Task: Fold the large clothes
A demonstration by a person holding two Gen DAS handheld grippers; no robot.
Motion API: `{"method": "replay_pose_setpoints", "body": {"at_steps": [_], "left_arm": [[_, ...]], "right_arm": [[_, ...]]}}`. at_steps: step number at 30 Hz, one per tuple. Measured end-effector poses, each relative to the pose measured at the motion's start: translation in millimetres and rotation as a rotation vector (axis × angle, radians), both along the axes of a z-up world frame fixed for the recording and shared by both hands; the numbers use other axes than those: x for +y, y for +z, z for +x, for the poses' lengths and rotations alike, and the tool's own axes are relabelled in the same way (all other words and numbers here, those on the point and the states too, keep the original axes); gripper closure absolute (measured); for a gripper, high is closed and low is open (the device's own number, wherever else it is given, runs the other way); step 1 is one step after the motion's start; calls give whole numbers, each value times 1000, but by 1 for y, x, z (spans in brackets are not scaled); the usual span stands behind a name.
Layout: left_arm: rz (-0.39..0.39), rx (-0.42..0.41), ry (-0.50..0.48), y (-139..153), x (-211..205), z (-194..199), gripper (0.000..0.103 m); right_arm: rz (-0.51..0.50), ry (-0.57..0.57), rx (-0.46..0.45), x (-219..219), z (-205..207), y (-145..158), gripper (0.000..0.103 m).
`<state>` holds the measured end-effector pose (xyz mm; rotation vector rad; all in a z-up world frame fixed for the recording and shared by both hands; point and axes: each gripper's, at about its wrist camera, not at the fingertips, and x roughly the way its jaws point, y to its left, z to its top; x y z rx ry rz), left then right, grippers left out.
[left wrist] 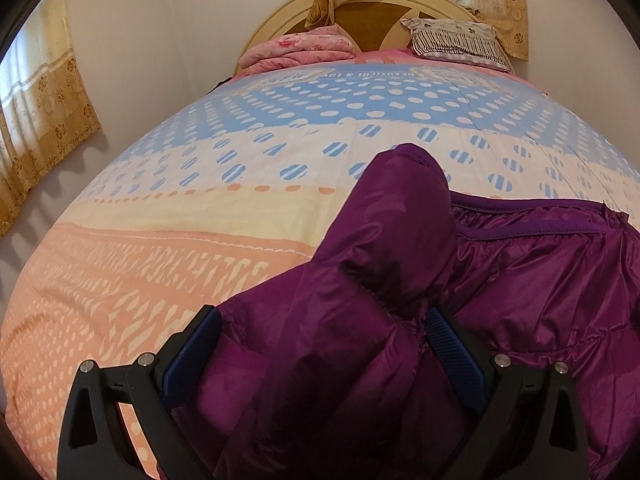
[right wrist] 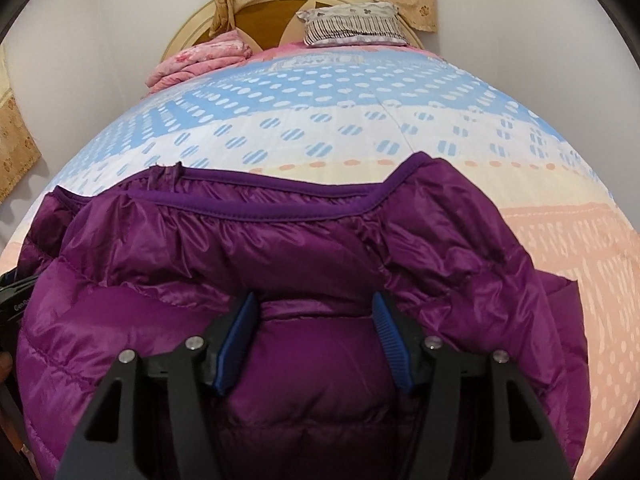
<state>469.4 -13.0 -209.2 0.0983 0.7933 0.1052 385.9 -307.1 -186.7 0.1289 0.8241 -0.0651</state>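
Note:
A shiny purple down jacket [right wrist: 280, 248] lies on the bed, its darker trimmed edge [right wrist: 256, 210] toward the headboard. In the left wrist view a puffy sleeve or fold of the jacket [left wrist: 384, 248] bulges up between the wide-apart blue-padded fingers of my left gripper [left wrist: 320, 320]; the pads do not pinch it. My right gripper [right wrist: 316, 304] is open over the jacket's padded body, with fabric lying between its fingers. The left tool's black body [right wrist: 14, 300] shows at the left edge of the right wrist view.
The bed cover [left wrist: 200, 208] has blue, white, cream and peach bands with dots. A folded pink blanket [left wrist: 296, 50] and a striped pillow [left wrist: 456, 40] lie by the round headboard [left wrist: 360, 16]. Gold curtains [left wrist: 40, 120] hang on the left wall and above the headboard.

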Motion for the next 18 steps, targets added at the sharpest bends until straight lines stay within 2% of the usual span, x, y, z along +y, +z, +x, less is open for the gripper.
{"method": "replay_pose_setpoints", "body": {"at_steps": [18], "left_arm": [[-26,23,-7,-2,2,2,1]], "right_arm": [[-59,-16,25,7,6,-4,41]]}}
